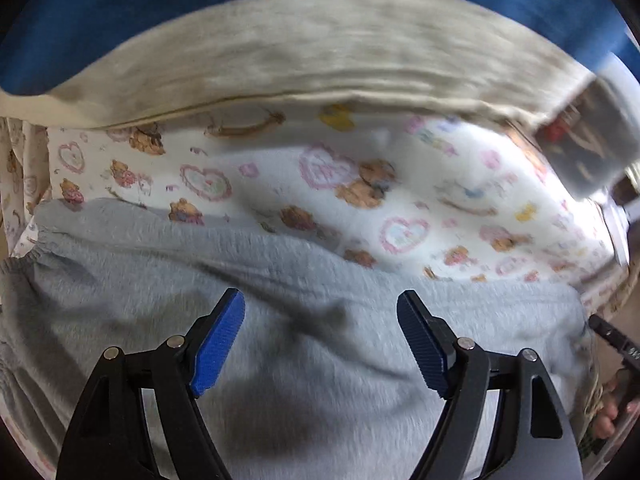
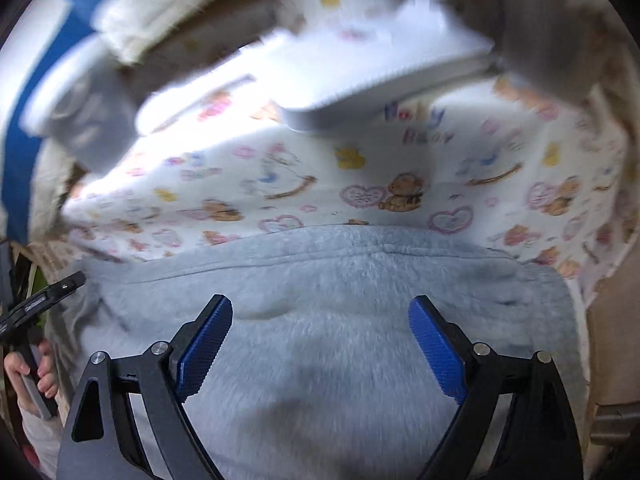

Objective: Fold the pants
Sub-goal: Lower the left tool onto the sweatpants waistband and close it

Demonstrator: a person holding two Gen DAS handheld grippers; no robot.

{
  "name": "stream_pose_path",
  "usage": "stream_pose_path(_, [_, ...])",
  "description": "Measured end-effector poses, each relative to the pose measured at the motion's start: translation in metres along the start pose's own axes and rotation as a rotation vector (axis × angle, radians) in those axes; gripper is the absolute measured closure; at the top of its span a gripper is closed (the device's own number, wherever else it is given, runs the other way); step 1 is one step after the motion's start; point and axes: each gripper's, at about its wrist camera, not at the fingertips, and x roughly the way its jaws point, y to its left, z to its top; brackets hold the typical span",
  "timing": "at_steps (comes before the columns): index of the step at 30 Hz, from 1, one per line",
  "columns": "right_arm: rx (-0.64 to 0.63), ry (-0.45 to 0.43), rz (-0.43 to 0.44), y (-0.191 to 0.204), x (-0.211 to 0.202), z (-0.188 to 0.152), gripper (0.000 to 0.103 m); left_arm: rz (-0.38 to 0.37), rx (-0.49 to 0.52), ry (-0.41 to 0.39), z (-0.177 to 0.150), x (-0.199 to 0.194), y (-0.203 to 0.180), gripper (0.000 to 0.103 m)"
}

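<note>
Grey fleece pants (image 1: pixel 168 280) lie spread on a white bedsheet (image 1: pixel 400 184) printed with bears and hearts. An elastic, gathered edge of the pants shows at the far left of the left wrist view. My left gripper (image 1: pixel 320 304) hangs over the grey fabric with its blue pads apart and nothing between them. In the right wrist view the pants (image 2: pixel 340 264) fill the lower half, a straight seam running near their far edge. My right gripper (image 2: pixel 320 308) is open above them, its blue fingers (image 2: pixel 436 344) wide apart and holding nothing.
A beige blanket (image 1: pixel 320 48) lies along the far side of the sheet, against a blue wall. A dark box (image 1: pixel 592 140) sits at the right. White folded items (image 2: pixel 380 72) lie at the back. A hand (image 2: pixel 36 376) grips the other gripper's handle.
</note>
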Motion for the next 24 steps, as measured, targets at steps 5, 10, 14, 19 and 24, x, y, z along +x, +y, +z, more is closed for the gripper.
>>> stream_pose_path(5, [-0.033, 0.023, -0.098, 0.002, 0.036, 0.011, 0.011, 0.061, -0.008, 0.017, 0.009, 0.015, 0.0, 0.025])
stream_pose_path(10, [-0.106, 0.042, -0.167, 0.012, 0.062, 0.015, 0.008, 0.107, -0.027, 0.035, 0.009, 0.034, 0.002, 0.025])
stream_pose_path(14, [-0.125, 0.028, -0.189, 0.017, 0.079, 0.009, 0.0, 0.112, -0.047, 0.037, 0.003, 0.048, 0.004, 0.02])
stream_pose_path(19, [-0.158, 0.008, -0.23, 0.024, 0.096, -0.005, 0.003, 0.167, 0.005, 0.009, -0.003, 0.048, -0.011, 0.026])
stream_pose_path(24, [-0.138, -0.022, -0.208, 0.026, 0.089, -0.018, 0.035, 0.159, 0.035, -0.004, -0.01, 0.027, -0.028, 0.077])
